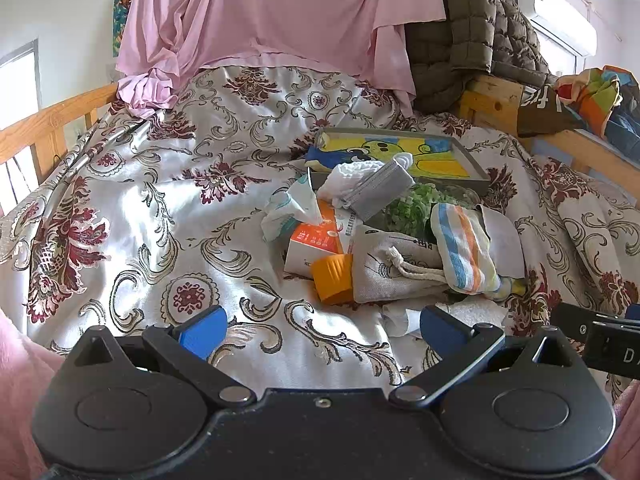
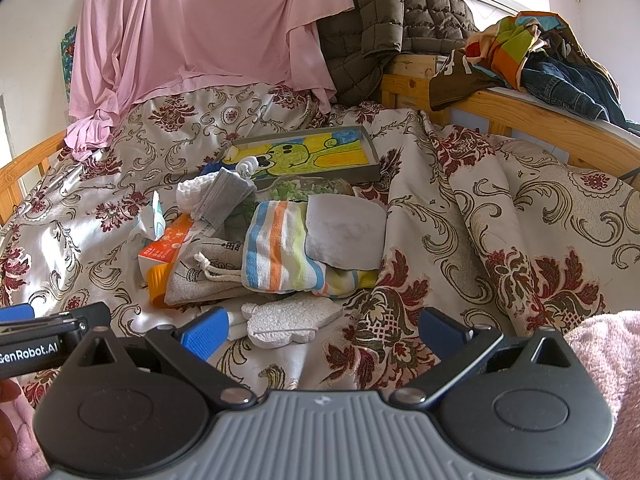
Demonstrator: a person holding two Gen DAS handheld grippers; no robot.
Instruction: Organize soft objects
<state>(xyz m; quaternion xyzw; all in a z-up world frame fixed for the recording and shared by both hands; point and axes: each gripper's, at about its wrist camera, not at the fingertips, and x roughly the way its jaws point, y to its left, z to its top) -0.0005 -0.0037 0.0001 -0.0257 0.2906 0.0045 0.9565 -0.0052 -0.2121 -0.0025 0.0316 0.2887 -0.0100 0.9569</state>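
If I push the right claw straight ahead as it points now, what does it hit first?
Probably the white foam piece lying on the bedspread just ahead of the open right claw; beyond it, the striped towel. Depth is uncertain.

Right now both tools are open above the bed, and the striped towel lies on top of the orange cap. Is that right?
Not quite. In the right wrist view the striped towel lies on the drawstring pouch; the orange cap sits apart, left of the pouch. Both tools, left and right, are open.
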